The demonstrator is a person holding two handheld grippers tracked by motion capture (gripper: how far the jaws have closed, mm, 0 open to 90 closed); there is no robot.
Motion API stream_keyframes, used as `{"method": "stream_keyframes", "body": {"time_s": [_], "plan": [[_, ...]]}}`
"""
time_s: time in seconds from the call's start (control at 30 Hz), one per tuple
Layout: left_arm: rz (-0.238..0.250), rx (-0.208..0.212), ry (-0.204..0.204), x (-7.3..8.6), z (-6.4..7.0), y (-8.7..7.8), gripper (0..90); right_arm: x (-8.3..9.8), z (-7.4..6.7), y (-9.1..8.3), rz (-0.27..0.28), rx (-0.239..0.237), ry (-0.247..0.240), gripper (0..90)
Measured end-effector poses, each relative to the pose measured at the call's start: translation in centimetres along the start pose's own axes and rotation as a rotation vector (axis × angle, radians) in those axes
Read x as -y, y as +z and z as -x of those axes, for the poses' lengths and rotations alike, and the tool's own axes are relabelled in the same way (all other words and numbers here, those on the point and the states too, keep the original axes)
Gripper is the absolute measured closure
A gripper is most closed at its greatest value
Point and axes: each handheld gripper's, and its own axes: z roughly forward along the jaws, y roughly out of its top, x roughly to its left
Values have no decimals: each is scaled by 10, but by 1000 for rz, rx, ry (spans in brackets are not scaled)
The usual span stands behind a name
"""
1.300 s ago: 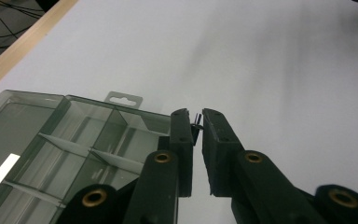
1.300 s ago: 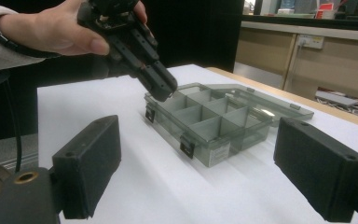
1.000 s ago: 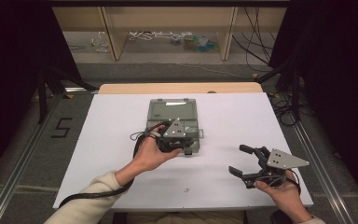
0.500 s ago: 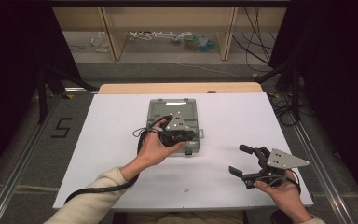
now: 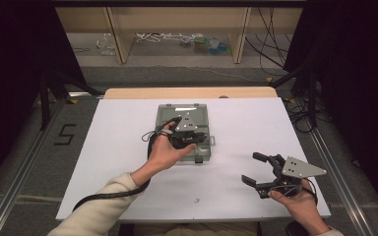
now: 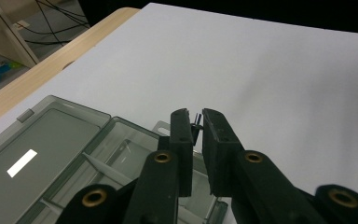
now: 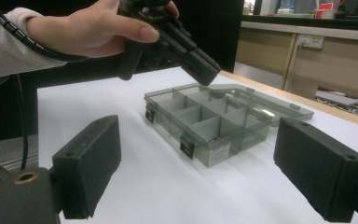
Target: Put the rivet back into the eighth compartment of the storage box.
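White table (image 5: 128,147) with a pale wooden strip (image 5: 187,93) along its far edge, standing on grey floor. Beyond it, a light wooden shelf unit (image 5: 118,34) with loose cables (image 5: 162,38) on the floor beneath. Metal rails (image 5: 19,182) run along both sides of the table; the numeral "5" (image 5: 65,133) is marked on the floor at left. Dark curtains (image 5: 354,73) enclose both sides.

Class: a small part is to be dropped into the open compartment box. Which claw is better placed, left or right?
Left. The left claw pinches a small dark part above the box; the right claw waits open, aside.
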Motion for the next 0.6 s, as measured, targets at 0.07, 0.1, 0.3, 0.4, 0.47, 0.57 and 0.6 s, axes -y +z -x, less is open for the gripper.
{"method": "stream_keyframes", "body": {"time_s": [0.07, 0.1, 0.3, 0.4, 0.47, 0.57, 0.6], "plan": [[-9, 0, 18, -1, -3, 0, 822, 0, 0, 0, 1, 0, 0, 158], [-8, 3, 10, -1, -3, 1, 822, 0, 0, 0, 1, 0, 1, 158], [1, -1, -13, -3, -5, 10, 822, 0, 0, 0, 0, 0, 1, 158], [-11, -2, -6, -3, -5, 14, 822, 0, 0, 0, -1, -3, 6, 158], [-10, 3, -13, -3, -4, 16, 822, 0, 0, -1, -5, -6, 10, 158], [-16, 4, -15, -1, -4, 18, 821, 0, 0, 0, 2, -4, 2, 157], [-20, 8, -16, -1, -4, 19, 821, 0, 0, 0, 2, -4, 2, 158]]}}
